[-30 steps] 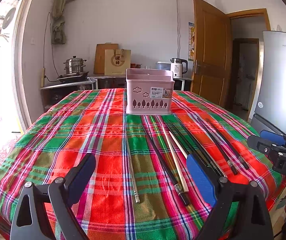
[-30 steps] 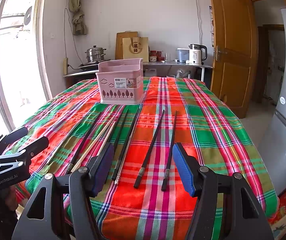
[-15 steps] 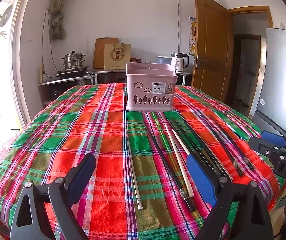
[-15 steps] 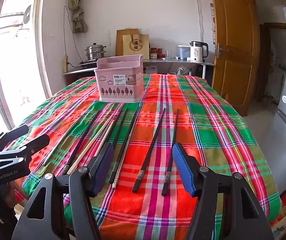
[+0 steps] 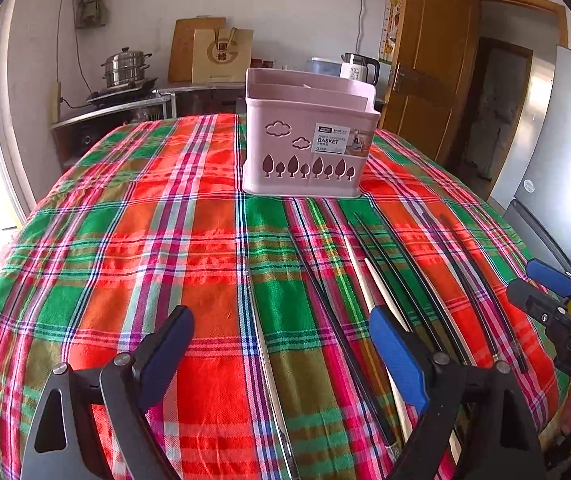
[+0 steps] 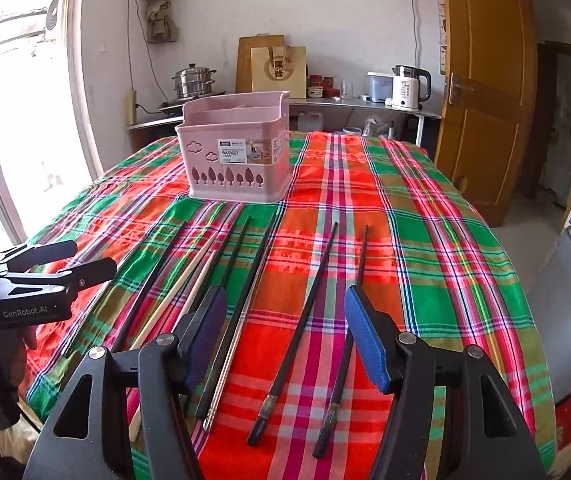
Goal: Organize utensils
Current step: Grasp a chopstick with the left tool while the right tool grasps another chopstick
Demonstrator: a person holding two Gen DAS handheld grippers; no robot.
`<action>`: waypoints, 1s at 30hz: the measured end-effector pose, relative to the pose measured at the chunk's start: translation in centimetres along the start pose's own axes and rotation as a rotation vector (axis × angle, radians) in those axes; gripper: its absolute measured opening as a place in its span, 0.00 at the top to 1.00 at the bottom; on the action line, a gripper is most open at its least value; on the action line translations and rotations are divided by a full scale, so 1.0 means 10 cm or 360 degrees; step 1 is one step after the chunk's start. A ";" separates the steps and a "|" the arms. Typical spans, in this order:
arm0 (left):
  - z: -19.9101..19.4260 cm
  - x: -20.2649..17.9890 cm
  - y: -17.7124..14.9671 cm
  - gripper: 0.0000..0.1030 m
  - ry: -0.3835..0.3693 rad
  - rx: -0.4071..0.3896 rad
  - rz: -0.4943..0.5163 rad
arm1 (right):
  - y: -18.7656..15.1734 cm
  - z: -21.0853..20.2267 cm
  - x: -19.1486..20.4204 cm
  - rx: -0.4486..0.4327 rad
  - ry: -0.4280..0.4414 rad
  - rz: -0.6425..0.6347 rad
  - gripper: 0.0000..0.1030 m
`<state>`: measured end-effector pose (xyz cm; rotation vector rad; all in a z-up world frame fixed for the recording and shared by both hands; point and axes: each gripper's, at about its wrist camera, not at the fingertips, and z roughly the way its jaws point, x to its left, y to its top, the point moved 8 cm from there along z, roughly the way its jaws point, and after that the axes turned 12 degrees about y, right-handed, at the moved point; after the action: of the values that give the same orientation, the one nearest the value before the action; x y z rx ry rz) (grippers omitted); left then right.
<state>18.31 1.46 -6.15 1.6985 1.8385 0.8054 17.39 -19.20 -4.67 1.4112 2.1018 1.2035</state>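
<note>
- Left wrist fisheye: the left tongs (image 5: 281, 354) hover low over the plaid-covered surface (image 5: 133, 240), blue pads spread wide with nothing between them but cloth and chopsticks below.
- A silver metal chopstick (image 5: 267, 364) runs up the middle of that gap, lying flat on the cloth and pointing toward 12 o'clock.
- Just to its 3 o'clock side lies a black chopstick (image 5: 337, 328), then a pair of pale wooden chopsticks (image 5: 359, 276), partly hidden behind the right-hand pad.
- More black chopsticks (image 5: 465, 280) fan out further toward 3 o'clock, all flat on the cloth.
- The pink chopstick basket (image 5: 305, 152) stands upright at 12 o'clock, well beyond the chopstick tips; its inner dividers show, and what I can see of the compartments holds nothing.
- The right tongs (image 5: 541, 284) enter this view at 3 o'clock, held above the surface edge.
- Right wrist fisheye: the right tongs (image 6: 285, 336) are likewise spread wide, gripping nothing.
- Two black chopsticks with patterned ends (image 6: 305, 320) lie on the cloth between and below the pads.
- The basket (image 6: 237, 160) sits at 11 o'clock here, label facing the camera.
- The left tongs (image 6: 61, 258) appear at 9 o'clock, parted.
- A steamer pot (image 6: 193, 80) and an electric kettle (image 6: 409, 86) stand on the counter behind.
</note>
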 end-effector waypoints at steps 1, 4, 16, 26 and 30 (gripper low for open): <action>0.06 -0.01 0.03 0.19 -0.0015 0.0039 -0.0006 | 0.02 0.05 -0.01 0.0022 0.0007 0.0004 0.40; 0.23 -0.04 0.09 0.26 -0.0022 0.0118 0.0001 | 0.06 0.21 0.00 0.0092 0.0036 0.0000 0.46; 0.67 -0.18 0.23 0.62 -0.0097 0.0333 0.0038 | 0.19 0.82 -0.07 0.0339 0.0116 0.0041 0.76; 0.85 -0.25 0.33 0.80 -0.0116 0.0398 0.0052 | 0.28 1.16 -0.11 0.0460 0.0148 0.0061 0.82; 0.89 -0.27 0.36 0.82 -0.0098 0.0397 0.0075 | 0.30 1.27 -0.14 0.0488 0.0155 0.0083 0.83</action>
<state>27.47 -0.31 -9.84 1.9025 1.9282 0.5528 28.25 -14.14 -9.99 1.5716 2.4124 1.0188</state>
